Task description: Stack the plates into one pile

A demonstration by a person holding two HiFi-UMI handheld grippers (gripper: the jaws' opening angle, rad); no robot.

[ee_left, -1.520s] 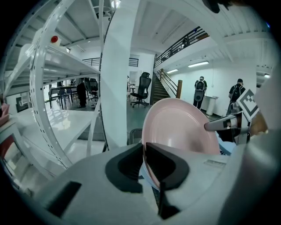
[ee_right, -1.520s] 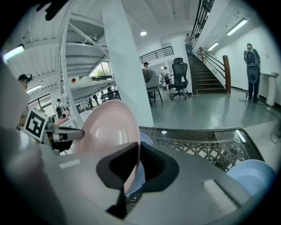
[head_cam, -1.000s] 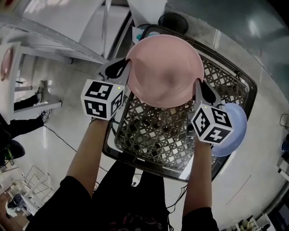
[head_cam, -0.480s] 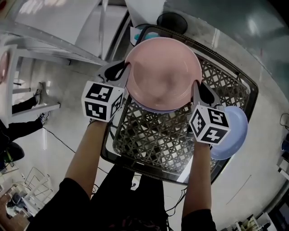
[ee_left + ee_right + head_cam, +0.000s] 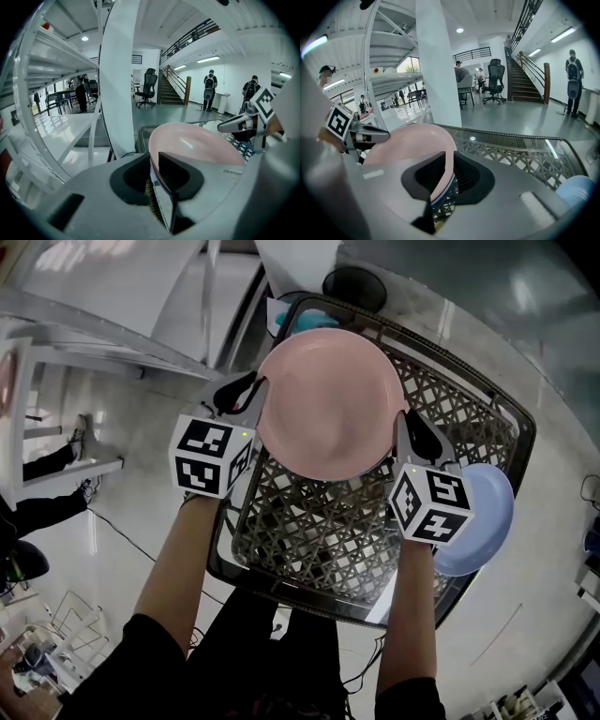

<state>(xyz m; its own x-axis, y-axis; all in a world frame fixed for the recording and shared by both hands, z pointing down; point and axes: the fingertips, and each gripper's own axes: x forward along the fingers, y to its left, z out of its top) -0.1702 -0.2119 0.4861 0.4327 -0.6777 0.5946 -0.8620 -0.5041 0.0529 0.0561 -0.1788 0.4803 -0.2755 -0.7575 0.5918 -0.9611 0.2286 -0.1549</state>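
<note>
Pink and shallow, the plate (image 5: 326, 404) fills the far left part of the lattice table (image 5: 319, 531) in the head view. The left gripper (image 5: 255, 385) is at its left rim and the right gripper (image 5: 409, 423) at its right rim. A blue plate (image 5: 483, 512) lies apart at the table's right edge. In the left gripper view the pink plate (image 5: 197, 143) runs edge-on between the jaws of the left gripper (image 5: 154, 159). Those jaws have just been opening and now stand narrowly parted, loose about the rim. A bluish rim (image 5: 161, 187) shows just beneath the pink one, and the right gripper (image 5: 243, 123) sits across the plate. In the right gripper view the right gripper (image 5: 449, 164) has likewise just been opening. Its jaws stand a little apart with the pink plate's (image 5: 408, 145) rim between them. The left gripper (image 5: 361, 136) is at the far side, the lattice table (image 5: 515, 152) stretches to the right, and the blue plate (image 5: 581, 190) is at its near right edge.
</note>
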